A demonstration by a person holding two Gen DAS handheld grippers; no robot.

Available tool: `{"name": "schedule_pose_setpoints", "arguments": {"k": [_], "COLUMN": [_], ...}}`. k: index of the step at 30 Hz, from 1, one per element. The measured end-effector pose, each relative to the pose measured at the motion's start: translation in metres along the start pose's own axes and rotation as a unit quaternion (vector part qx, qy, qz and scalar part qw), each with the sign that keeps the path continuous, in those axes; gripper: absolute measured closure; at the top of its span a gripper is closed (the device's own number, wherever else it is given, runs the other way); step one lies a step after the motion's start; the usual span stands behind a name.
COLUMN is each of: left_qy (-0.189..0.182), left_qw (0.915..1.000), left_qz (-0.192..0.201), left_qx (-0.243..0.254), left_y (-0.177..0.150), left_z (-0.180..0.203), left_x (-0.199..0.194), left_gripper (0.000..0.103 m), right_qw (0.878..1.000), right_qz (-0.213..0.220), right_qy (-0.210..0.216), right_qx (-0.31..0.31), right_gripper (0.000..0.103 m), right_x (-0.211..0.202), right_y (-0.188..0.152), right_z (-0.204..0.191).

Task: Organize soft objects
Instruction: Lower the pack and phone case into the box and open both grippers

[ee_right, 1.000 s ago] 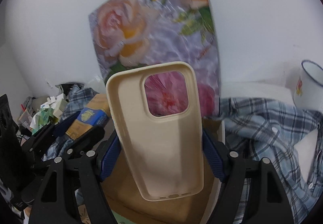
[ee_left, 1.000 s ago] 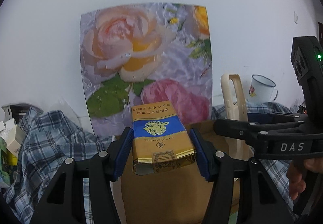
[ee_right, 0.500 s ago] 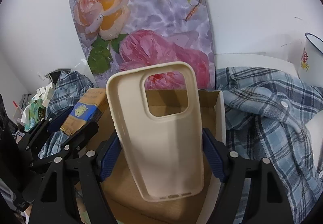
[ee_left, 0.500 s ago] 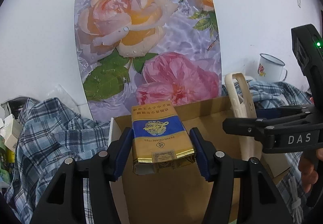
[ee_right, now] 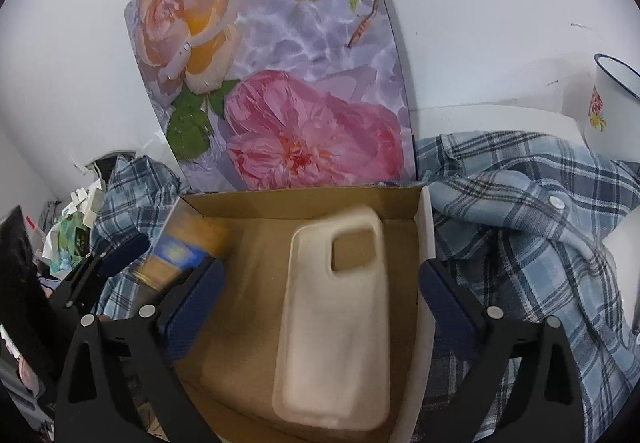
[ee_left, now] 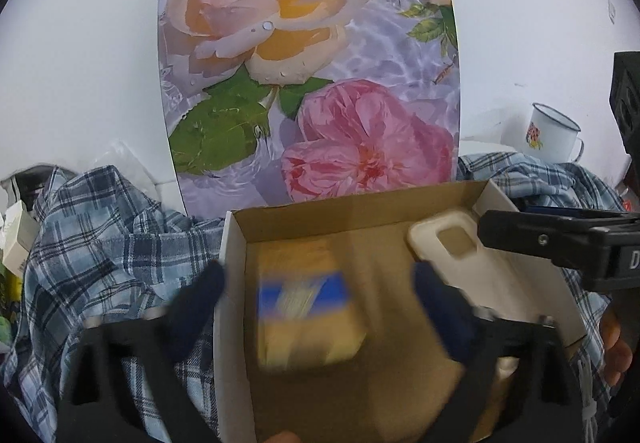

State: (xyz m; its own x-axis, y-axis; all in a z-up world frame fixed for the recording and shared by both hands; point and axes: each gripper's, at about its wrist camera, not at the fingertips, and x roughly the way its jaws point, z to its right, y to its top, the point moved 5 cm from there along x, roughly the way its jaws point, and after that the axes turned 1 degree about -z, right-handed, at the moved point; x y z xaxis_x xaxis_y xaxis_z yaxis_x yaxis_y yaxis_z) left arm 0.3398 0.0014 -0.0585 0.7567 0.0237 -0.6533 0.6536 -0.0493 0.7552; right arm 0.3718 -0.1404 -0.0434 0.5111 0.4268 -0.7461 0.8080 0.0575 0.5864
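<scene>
Behind both spread tools (ee_left: 316,287) (ee_right: 320,275), a floral board (ee_right: 272,71) leans on the white wall (ee_right: 500,3).

Cardboard box (ee_right: 426,227): 1.
Phone case (ee_right: 336,323), cream: 1, in the box, toward its right wall.
Cigarette pack (ee_left: 308,319), gold and blue: 1, in the box, toward its left wall.
Plaid shirt (ee_right: 520,227): at least 1, around the box.
Enamel mug (ee_left: 554,131): 1.
Floral panel (ee_left: 312,63): 1.
Claws: 2, left claw (ee_left: 318,283), right claw (ee_right: 320,291).
</scene>
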Motion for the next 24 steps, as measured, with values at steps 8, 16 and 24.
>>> {"name": "schedule_pose_setpoints", "arguments": {"k": [8,16,24], "left_qy": [-0.002,-0.009,-0.017], "left_qw": [0.9999,0.9998,0.9983], "left_qz": [0.012,0.016,0.048], "left_qx": [0.009,0.000,-0.027], "left_y": [0.001,0.004,0.016], "left_z": [0.003,0.001,-0.009], "left_x": [-0.003,-0.007,-0.029], "left_gripper": [0.000,0.000,0.000], "right_qw": [1.000,0.999,0.997], "right_qz": [0.009,0.026,0.048], "right_qy": [0.004,0.002,-0.009], "right_qx": [-0.008,-0.018,-0.057], "right_gripper": [0.002,0.001,0.001], "right_x": [-0.007,-0.019,-0.040], "right_y": [0.003,0.008,0.015], "right_z": [-0.004,-0.007,-0.021]}}
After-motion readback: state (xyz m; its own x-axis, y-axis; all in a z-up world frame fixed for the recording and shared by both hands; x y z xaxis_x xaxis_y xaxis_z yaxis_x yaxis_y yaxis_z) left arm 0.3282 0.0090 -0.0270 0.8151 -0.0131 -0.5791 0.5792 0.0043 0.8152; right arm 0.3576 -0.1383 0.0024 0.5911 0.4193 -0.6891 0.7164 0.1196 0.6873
